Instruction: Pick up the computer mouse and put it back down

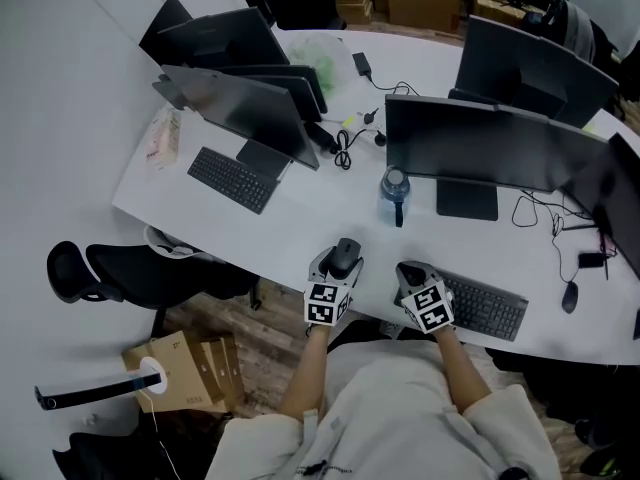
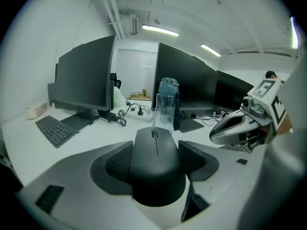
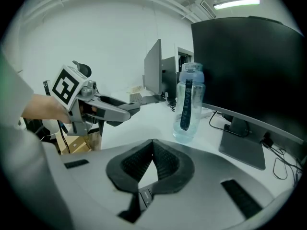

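A black computer mouse (image 2: 156, 158) sits between the two dark pads of my left gripper (image 2: 156, 145), which is shut on its sides. From the head view, the mouse (image 1: 347, 251) and the left gripper (image 1: 341, 262) are over the white table (image 1: 300, 218) near its front edge. Whether the mouse touches the table I cannot tell. My right gripper (image 1: 411, 269) hovers a little to the right, shut, with nothing between its fingers. In the right gripper view its pads meet at the tips (image 3: 152, 146), and the left gripper (image 3: 108, 110) shows at the left.
A clear blue-capped water bottle (image 1: 394, 190) stands just beyond both grippers. A black keyboard (image 1: 487, 308) lies right of the right gripper, with a second mouse (image 1: 570, 296) further right. Several monitors (image 1: 480, 148) and another keyboard (image 1: 232, 179) fill the back. An office chair (image 1: 130, 273) stands at the left.
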`<state>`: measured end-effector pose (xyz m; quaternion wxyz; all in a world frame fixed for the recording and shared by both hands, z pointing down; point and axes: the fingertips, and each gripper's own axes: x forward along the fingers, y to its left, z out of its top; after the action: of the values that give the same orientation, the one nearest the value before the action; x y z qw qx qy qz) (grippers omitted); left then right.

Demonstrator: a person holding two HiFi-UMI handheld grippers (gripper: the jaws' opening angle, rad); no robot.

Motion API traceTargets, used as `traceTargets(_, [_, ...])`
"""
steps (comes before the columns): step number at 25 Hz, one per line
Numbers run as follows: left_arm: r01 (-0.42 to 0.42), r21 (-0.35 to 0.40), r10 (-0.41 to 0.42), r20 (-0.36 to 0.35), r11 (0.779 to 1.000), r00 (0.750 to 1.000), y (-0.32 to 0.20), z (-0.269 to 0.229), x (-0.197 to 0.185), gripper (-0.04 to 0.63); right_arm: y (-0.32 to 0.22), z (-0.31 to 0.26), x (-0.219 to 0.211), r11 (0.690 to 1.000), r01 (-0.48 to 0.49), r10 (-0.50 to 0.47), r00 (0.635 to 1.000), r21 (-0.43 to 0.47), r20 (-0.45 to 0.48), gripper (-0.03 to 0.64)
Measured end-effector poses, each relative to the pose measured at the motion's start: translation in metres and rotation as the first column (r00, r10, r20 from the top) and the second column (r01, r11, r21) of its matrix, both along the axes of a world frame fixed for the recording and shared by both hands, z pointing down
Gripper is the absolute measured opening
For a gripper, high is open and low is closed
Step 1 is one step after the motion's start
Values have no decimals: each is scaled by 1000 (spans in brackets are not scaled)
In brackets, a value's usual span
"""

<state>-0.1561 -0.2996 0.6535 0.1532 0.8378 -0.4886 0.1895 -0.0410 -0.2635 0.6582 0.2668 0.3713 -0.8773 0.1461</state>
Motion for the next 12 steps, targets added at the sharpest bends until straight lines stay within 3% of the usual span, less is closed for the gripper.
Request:
traceTargets(8, [22,-103,-23,-18,994,1000,-16,39,15,291,7,14,19,997,-25,25,1000,-71,-6,3])
traceTargets(12, [-6,-163,9,16,987,1000,-18,60,33,291,8,16,19,996,-22,22,1000,-82,-6,3])
